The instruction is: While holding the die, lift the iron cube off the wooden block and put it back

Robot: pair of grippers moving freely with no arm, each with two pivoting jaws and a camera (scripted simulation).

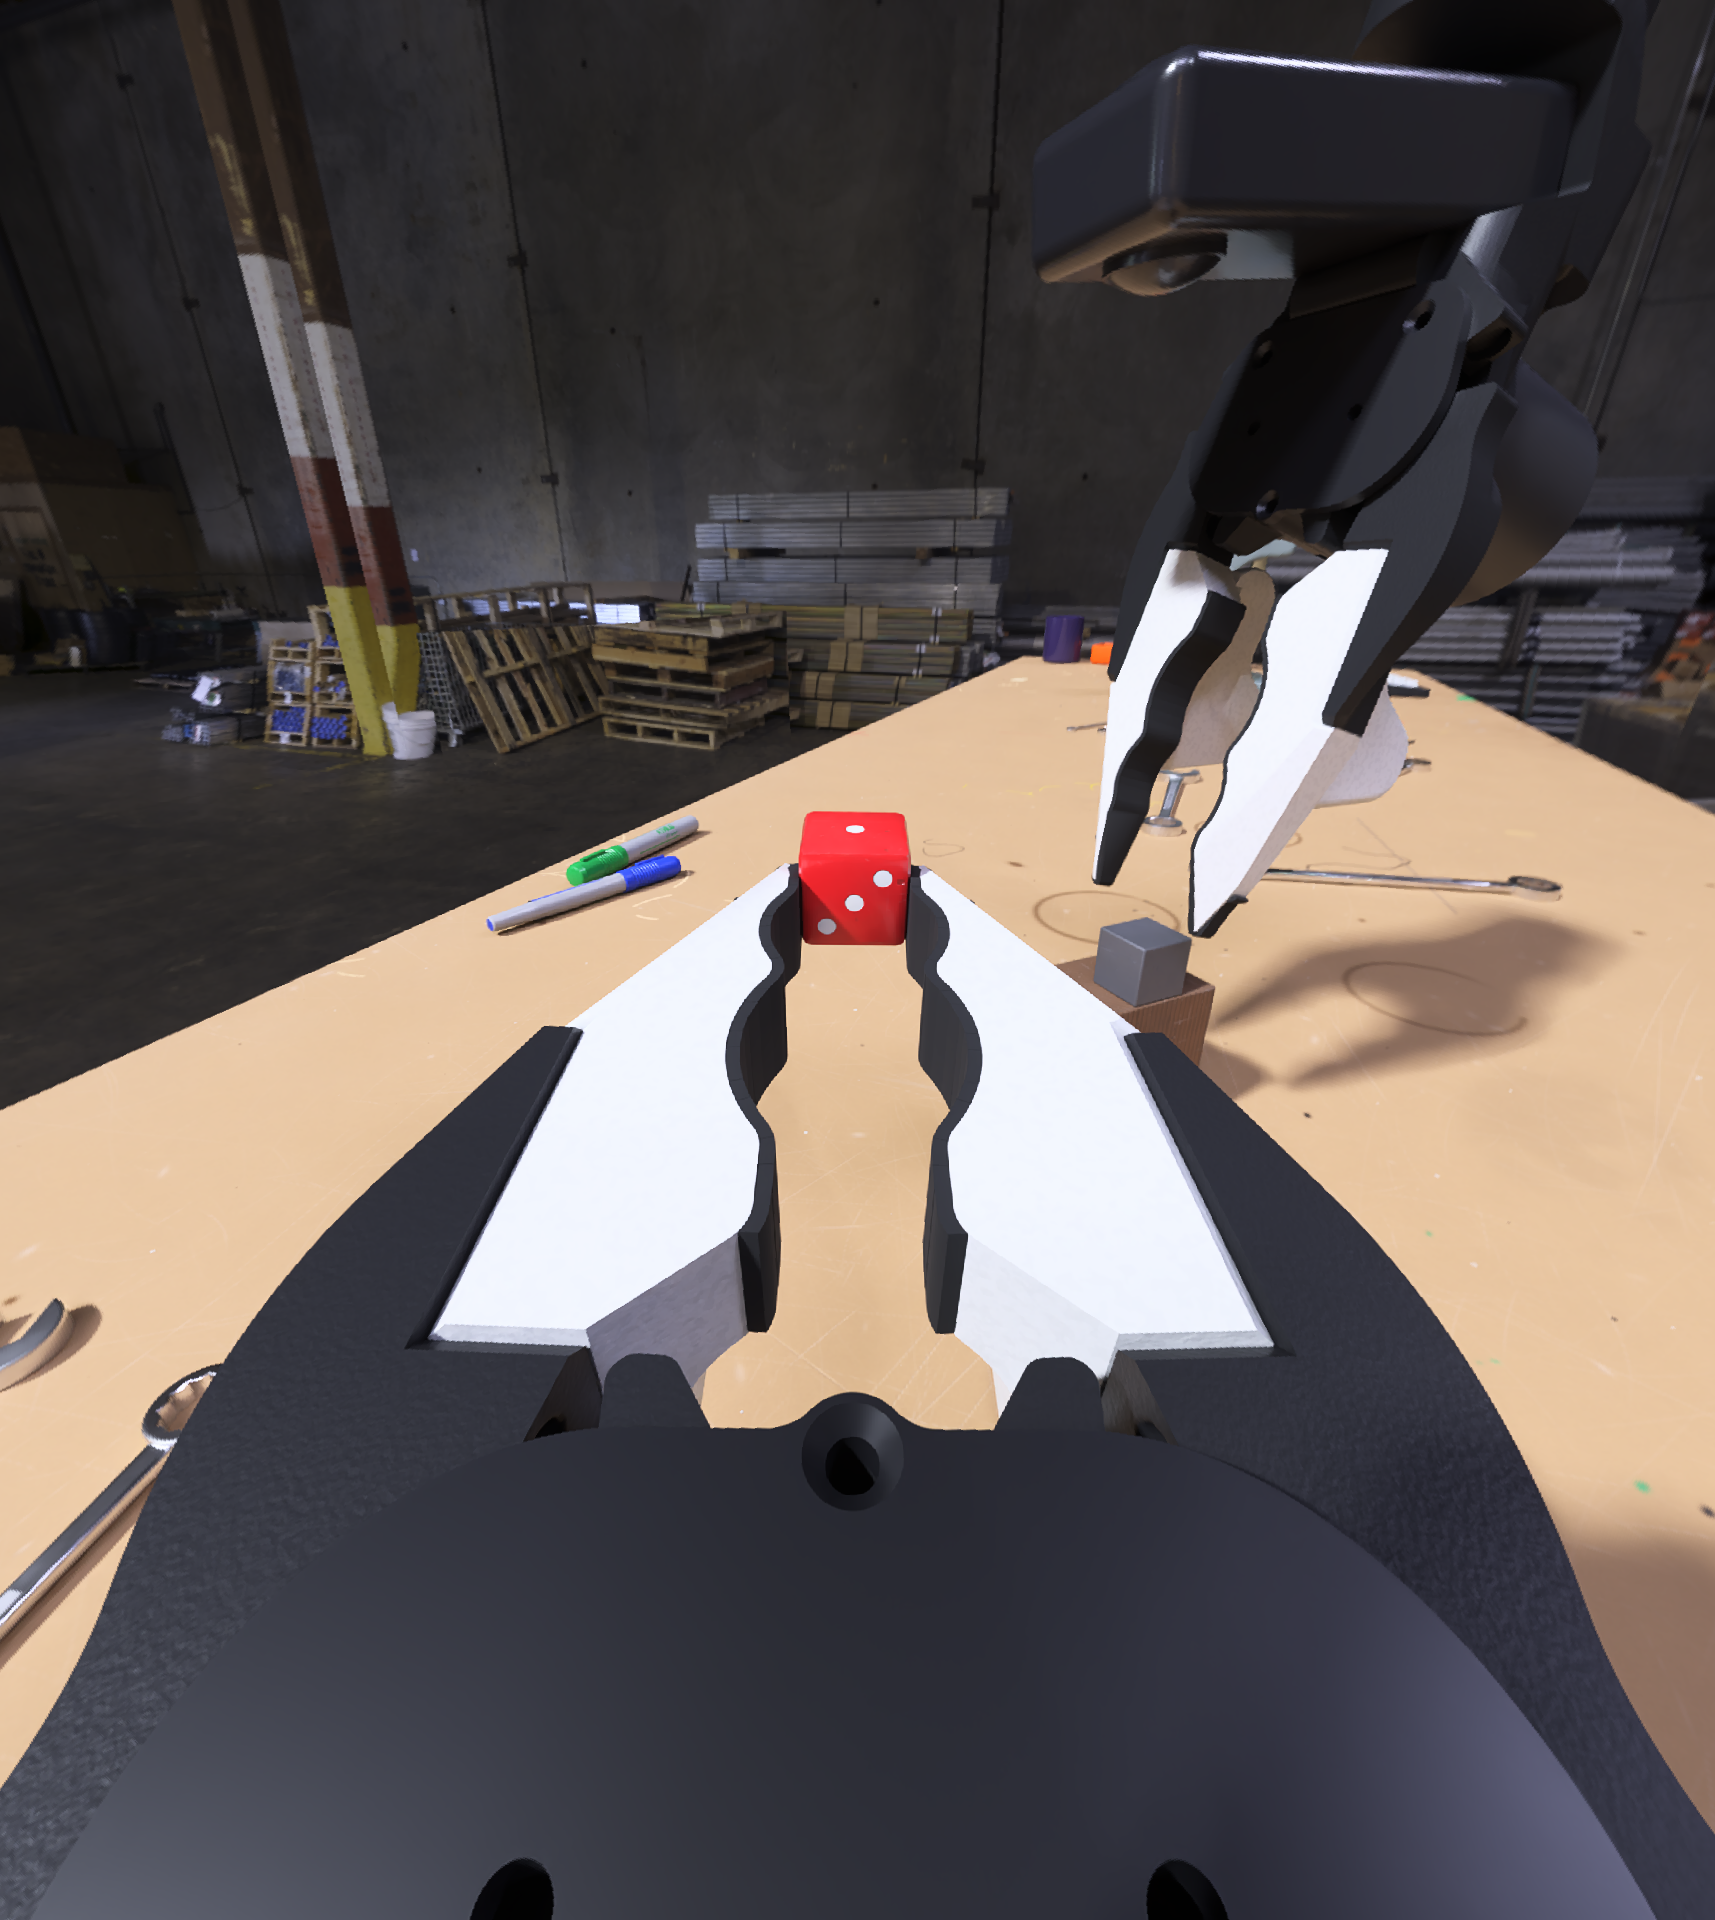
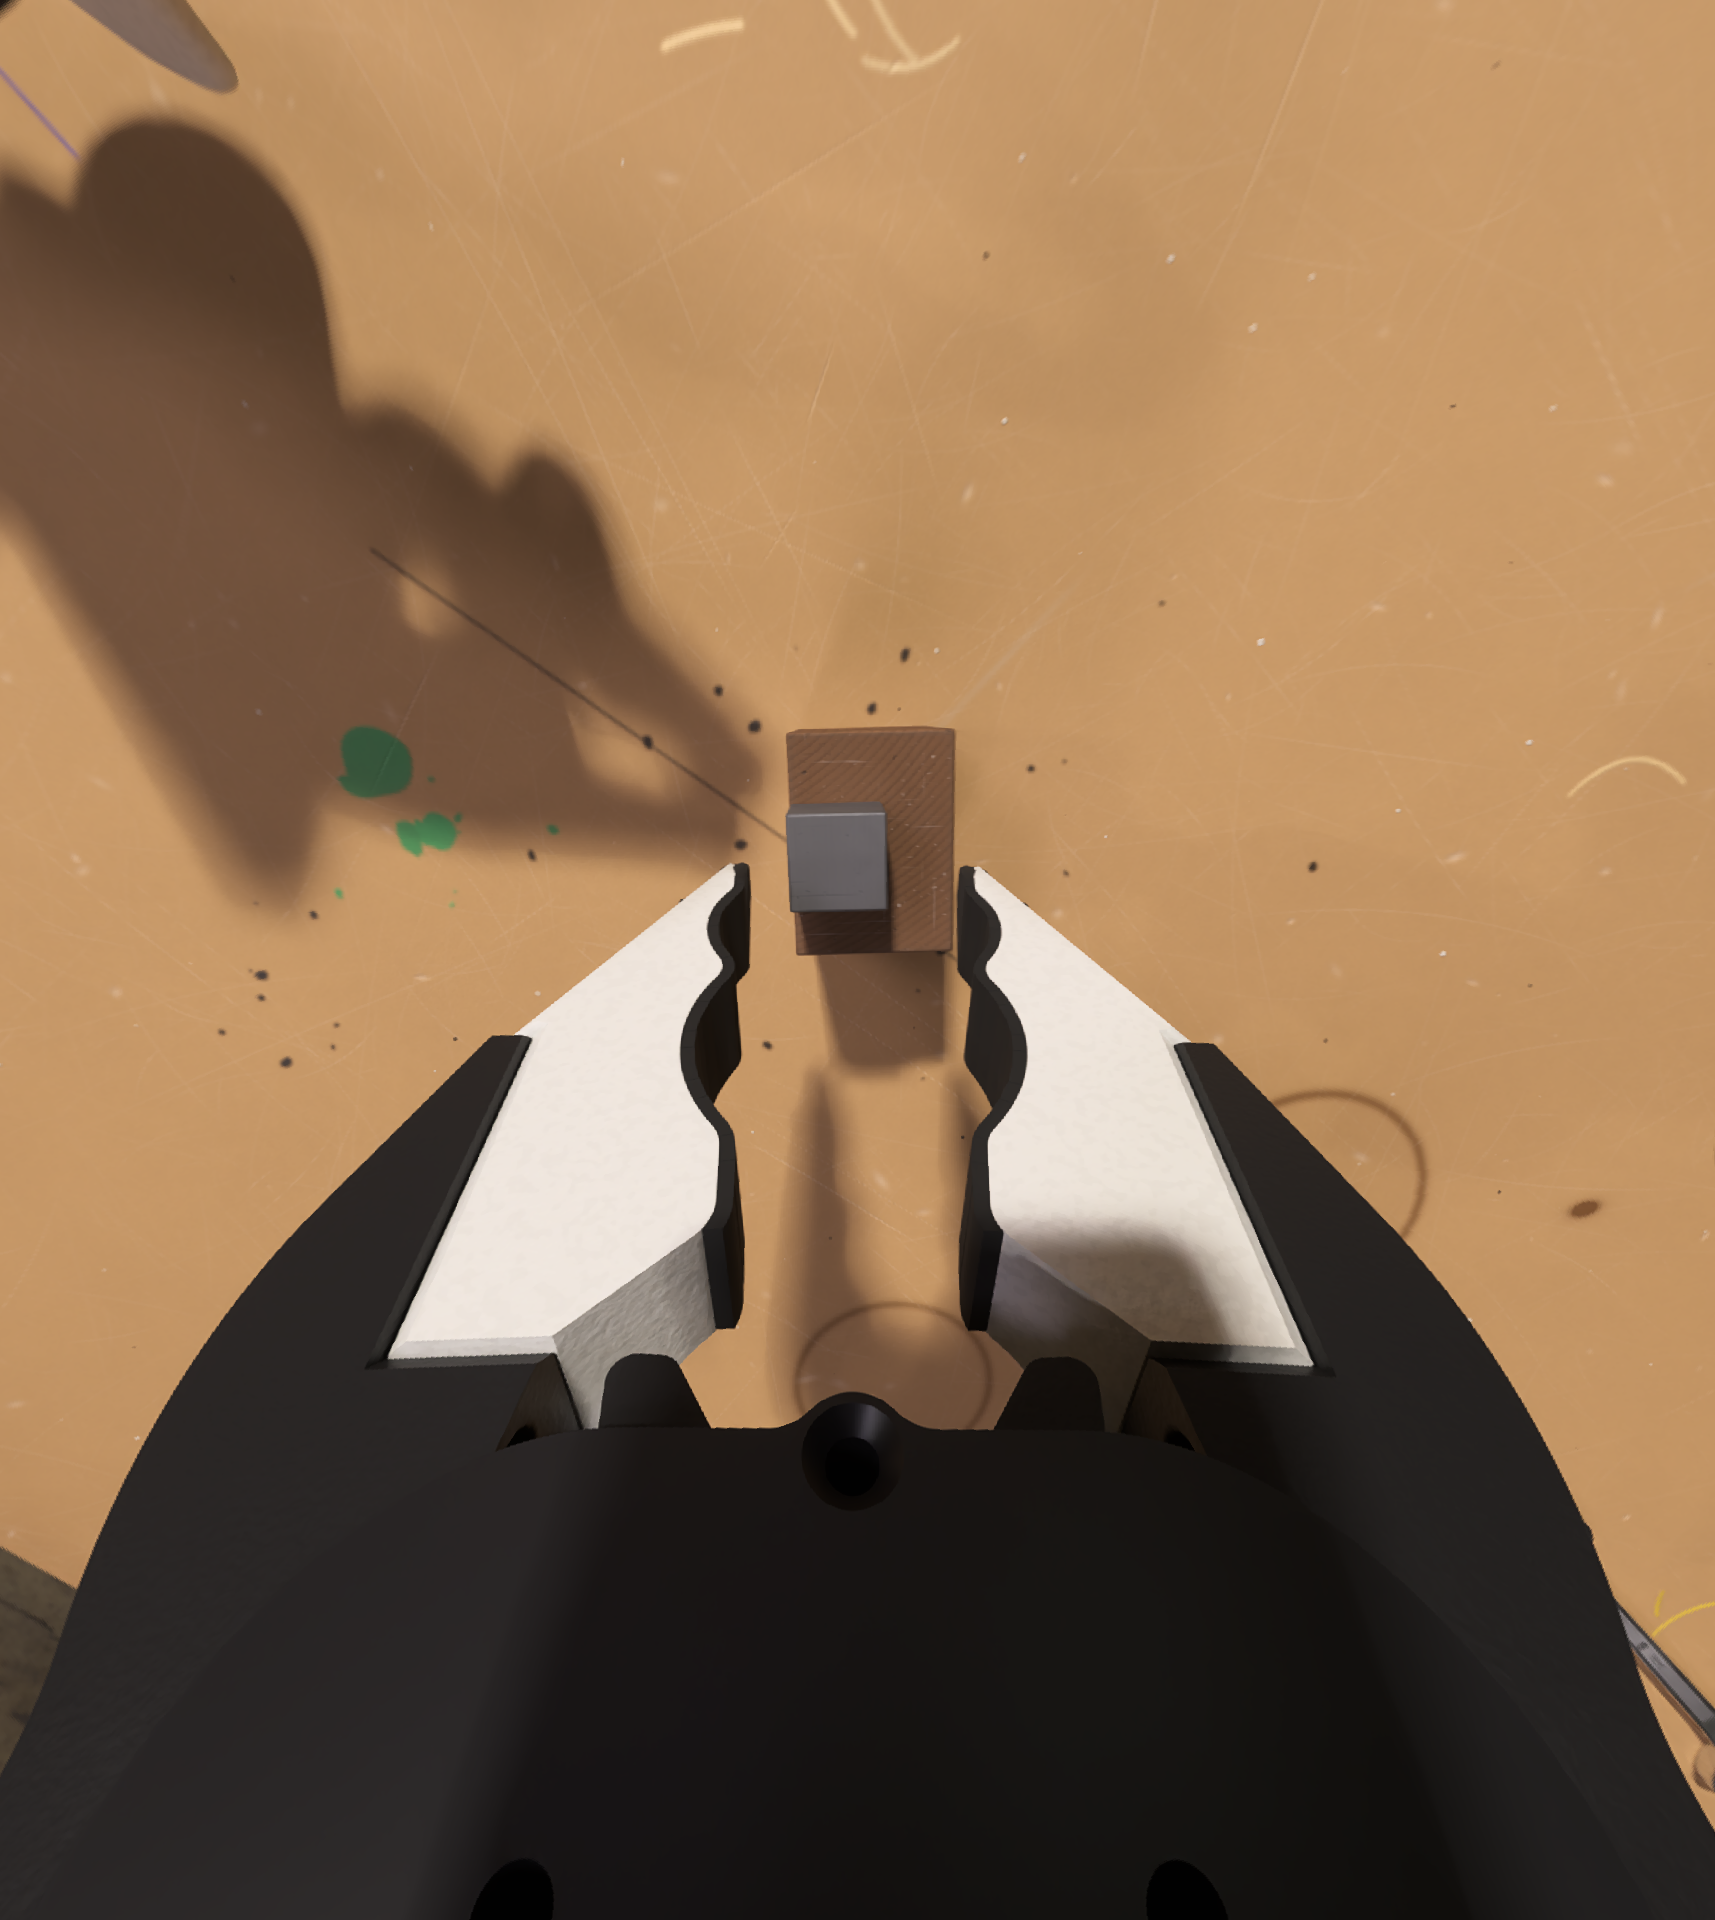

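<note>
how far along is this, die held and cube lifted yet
Done: the left gripper is shut on the red die, held clear of the table. In hand: the right gripper hangs open above the iron cube, not touching it. Left: the cube sits on the wooden block, near one edge, so the grasp, lift and putting back all remain.

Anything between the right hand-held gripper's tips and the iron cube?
Nothing. Left wrist view shows the open right hand-held gripper just above the iron cube, only air between.
</note>
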